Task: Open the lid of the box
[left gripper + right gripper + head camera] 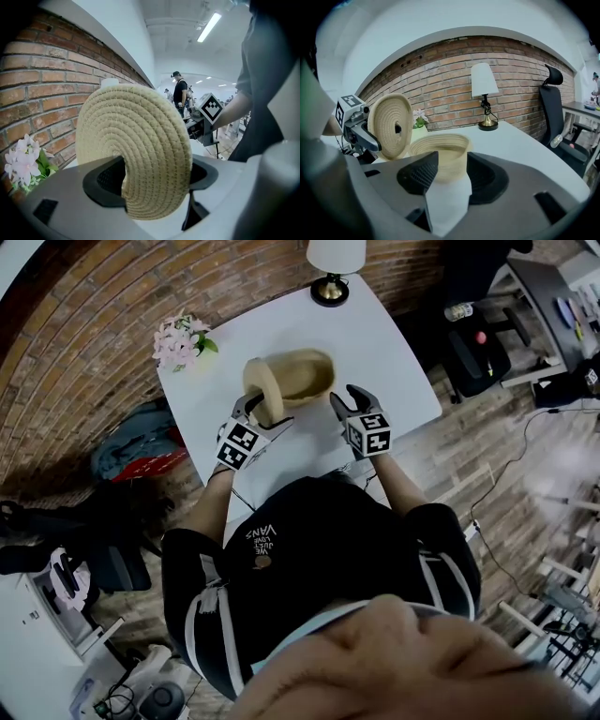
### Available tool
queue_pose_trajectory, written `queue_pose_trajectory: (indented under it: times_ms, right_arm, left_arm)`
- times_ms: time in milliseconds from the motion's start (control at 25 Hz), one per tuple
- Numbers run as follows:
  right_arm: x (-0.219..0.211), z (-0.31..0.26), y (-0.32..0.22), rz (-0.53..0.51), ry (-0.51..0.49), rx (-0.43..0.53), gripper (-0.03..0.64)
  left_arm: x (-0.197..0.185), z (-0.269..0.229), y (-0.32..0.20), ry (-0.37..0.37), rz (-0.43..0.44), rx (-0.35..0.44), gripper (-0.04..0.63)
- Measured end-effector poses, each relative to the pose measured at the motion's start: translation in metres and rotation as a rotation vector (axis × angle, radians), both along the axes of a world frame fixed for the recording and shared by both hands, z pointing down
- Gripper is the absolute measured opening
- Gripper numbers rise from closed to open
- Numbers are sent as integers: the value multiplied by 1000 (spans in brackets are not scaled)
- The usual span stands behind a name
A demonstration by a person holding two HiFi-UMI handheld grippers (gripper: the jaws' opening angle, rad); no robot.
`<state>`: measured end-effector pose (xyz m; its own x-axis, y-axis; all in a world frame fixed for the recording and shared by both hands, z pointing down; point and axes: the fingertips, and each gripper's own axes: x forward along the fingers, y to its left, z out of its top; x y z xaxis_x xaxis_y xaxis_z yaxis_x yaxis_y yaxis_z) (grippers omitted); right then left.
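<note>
A round woven rope lid [265, 390] stands on edge above the white table [394, 362], lifted off the woven box [300, 373]. My left gripper [258, 411] is shut on the lid [136, 154], one jaw on each face near its lower rim. In the right gripper view the lid [389, 124] hangs to the left of the box [440, 154], whose top is uncovered, with the left gripper [365, 133] on it. My right gripper [349, 399] is at the box's right end, open; the box sits just beyond its jaws [452, 171], with nothing held between them.
A lamp [330, 268] stands at the table's far edge and pink flowers [183, 341] at its far left corner. A brick wall runs behind. A black office chair [553, 108] is to the right, and a bag [141, 442] lies on the floor left.
</note>
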<state>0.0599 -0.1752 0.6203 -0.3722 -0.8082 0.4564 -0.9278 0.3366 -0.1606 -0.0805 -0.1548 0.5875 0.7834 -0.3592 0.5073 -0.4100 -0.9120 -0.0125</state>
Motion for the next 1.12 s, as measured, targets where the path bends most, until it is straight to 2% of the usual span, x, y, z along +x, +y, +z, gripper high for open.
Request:
queue_pose_trajectory:
  times_ms: [200,440,1120]
  right_arm:
    - [-9,-12,7,32,-2,39,119]
    - [-20,-21,19,73,-18,72,52]
    - [-31,-19,53,167,-34,84,12]
  left_arm:
    - [-12,-2,6,32,-19,15,371]
    - [-28,4,18,44,-37,-9,371]
    - [-55,20,44,34,-30,-42,371]
